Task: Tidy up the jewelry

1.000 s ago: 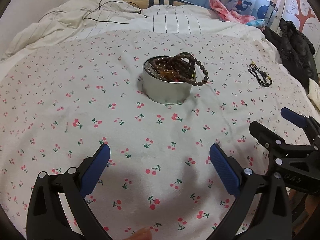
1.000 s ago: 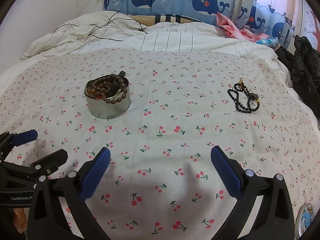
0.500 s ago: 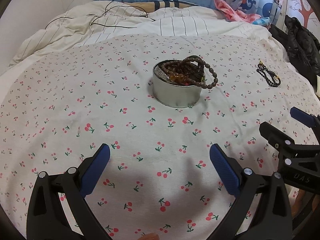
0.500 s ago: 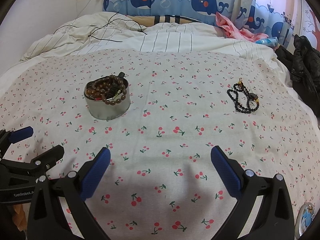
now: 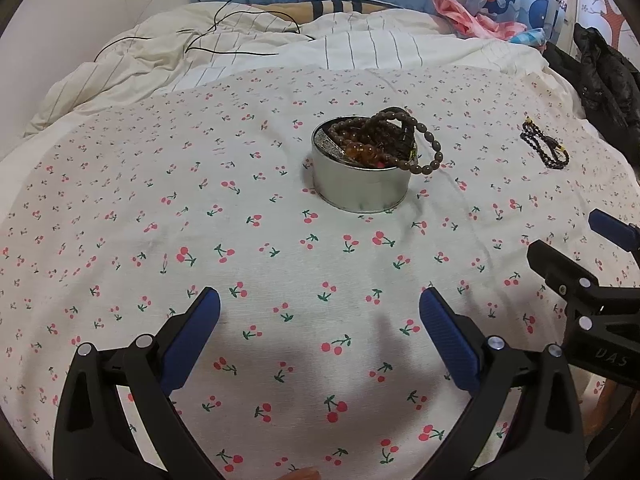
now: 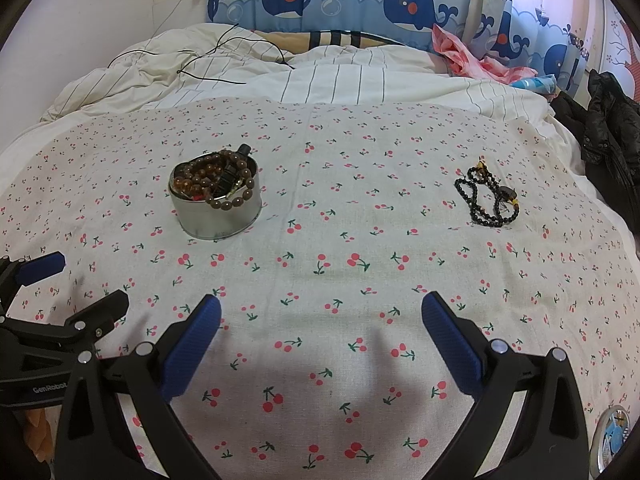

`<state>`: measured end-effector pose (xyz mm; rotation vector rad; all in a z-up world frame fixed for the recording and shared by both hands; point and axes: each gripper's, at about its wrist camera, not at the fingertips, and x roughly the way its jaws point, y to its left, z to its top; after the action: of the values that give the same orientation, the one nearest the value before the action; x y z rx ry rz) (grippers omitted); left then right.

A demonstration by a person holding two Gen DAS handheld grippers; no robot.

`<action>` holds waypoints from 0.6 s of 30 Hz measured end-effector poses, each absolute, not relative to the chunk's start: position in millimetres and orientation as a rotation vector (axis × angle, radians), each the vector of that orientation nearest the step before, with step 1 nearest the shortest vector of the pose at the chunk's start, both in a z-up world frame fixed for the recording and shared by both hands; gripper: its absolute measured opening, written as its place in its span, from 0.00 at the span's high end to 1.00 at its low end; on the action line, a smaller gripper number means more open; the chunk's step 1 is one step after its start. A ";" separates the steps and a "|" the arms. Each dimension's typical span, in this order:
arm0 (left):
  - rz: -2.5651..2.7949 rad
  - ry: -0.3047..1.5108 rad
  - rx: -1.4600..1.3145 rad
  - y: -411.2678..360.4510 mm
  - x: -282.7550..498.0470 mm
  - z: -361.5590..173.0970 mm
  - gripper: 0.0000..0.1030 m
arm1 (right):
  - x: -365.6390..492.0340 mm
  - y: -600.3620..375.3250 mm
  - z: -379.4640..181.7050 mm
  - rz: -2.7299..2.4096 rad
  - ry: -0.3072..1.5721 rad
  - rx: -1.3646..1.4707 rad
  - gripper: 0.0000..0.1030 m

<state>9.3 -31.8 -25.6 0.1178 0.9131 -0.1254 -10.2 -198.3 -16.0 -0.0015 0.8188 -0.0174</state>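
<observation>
A round silver tin (image 5: pixel 362 188) (image 6: pixel 218 216) sits on the cherry-print cloth and holds several brown bead bracelets (image 5: pixel 384 140) (image 6: pixel 216 178); one strand hangs over its rim. A black bead necklace (image 5: pixel 546 148) (image 6: pixel 490 200) lies loose on the cloth to the right. My left gripper (image 5: pixel 320 320) is open and empty, well short of the tin. My right gripper (image 6: pixel 320 320) is open and empty, between the tin and the necklace but nearer me. Each gripper shows at the edge of the other's view.
A striped duvet (image 6: pixel 320 76) with a black cable (image 6: pixel 224 56) is bunched at the back. Black clothing (image 6: pixel 608 128) lies at the right edge. A round tin lid (image 6: pixel 612 436) lies at the near right. Whale-print curtain behind.
The left gripper has pulled back and tilted up, so the tin sits farther off and slightly right in its view. The right gripper has barely moved. Both stay open.
</observation>
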 end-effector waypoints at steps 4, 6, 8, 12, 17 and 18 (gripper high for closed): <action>-0.093 0.917 0.091 -27.3 8.6 -25.1 0.07 | -10.6 -198.3 -16.1 -0.016 0.819 0.000 0.06; -0.123 0.892 0.028 -18.6 6.1 -21.9 0.07 | -10.3 -198.4 -15.9 -0.017 0.819 -0.002 0.06; -0.075 0.856 0.048 -16.8 3.1 -18.1 0.07 | -10.7 -198.3 -16.0 -0.017 0.818 -0.002 0.06; -0.049 0.819 0.100 -21.6 1.6 -13.9 0.07 | -9.7 -199.0 -15.2 -0.018 0.818 -0.001 0.06; -0.071 0.856 0.107 -24.5 4.3 -17.0 0.07 | -9.6 -199.2 -14.8 -0.018 0.817 -0.002 0.06; -0.070 0.860 0.104 -23.6 5.0 -17.5 0.07 | -9.6 -199.4 -14.8 -0.018 0.818 -0.001 0.06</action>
<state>5.0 -23.6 -17.5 0.1042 0.8595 -0.0701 -9.6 -199.4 -14.8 -0.0008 0.8178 -0.0178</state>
